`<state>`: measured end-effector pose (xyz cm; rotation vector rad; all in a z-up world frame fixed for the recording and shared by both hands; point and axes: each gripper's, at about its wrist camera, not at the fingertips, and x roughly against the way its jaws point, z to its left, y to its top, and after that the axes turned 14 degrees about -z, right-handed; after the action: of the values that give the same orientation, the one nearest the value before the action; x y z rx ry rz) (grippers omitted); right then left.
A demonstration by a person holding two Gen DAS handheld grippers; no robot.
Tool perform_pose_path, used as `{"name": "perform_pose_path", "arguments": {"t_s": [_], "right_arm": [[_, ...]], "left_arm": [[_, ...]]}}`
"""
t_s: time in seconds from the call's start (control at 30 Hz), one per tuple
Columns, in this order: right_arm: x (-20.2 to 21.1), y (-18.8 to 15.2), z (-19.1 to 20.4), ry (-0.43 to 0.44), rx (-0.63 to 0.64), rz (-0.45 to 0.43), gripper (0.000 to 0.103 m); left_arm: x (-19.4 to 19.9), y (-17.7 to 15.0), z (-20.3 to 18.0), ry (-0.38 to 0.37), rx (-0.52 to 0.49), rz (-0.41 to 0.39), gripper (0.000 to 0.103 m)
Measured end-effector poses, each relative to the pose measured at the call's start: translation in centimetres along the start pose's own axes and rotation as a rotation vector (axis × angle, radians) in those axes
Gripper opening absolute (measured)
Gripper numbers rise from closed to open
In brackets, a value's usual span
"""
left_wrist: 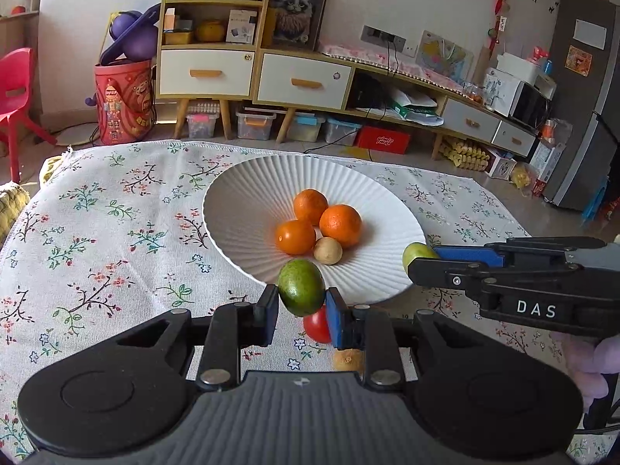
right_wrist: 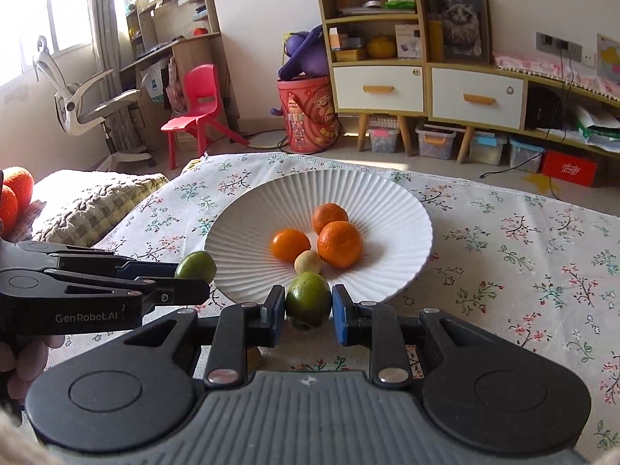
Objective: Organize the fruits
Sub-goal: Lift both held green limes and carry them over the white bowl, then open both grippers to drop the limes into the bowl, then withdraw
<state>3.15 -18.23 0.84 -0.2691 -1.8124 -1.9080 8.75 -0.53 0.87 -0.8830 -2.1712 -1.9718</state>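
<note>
While three oranges (left_wrist: 310, 221) and a small tan fruit (left_wrist: 328, 250) sit in the white ribbed plate (left_wrist: 240, 209), each tool pinches a fruit at its near rim — left gripper (left_wrist: 302, 306) a green fruit (left_wrist: 301, 287), right gripper (right_wrist: 309, 308) another green fruit (right_wrist: 309, 304).

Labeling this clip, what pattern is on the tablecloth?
White tablecloth printed with small flowers and dark branches; clearest in the left wrist view.
</note>
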Motion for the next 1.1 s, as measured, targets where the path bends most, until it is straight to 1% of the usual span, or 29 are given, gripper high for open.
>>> {"name": "perform_pose_path", "arguments": {"t_s": [0.17, 0.43, 0.7, 0.97, 1.1], "right_arm": [[-1.3, 0.0, -0.4, -0.021, -0.009, -0.005, 0.023], [-2.0, -0.2, -0.8, -0.033, 0.005, -0.001, 0.024], [-2.6, -0.3, -1.3, -0.048, 0.013, 0.01, 0.024], [-2.7, -0.3, -1.5, -0.043, 0.016, 0.008, 0.024], [-2.6, -0.2, -1.5, -0.042, 0.015, 0.003, 0.026]], "left_arm": [[-1.3, 0.4, -0.4, 0.005, -0.004, -0.001, 0.01], [-3.1, 0.3, -1.0, 0.021, -0.019, 0.013, 0.01], [-3.9, 0.3, -1.3, 0.039, -0.041, 0.024, 0.01], [-4.2, 0.4, -1.6, 0.038, -0.054, 0.027, 0.01], [-4.1, 0.5, -1.5, 0.038, -0.048, 0.025, 0.011]]}}
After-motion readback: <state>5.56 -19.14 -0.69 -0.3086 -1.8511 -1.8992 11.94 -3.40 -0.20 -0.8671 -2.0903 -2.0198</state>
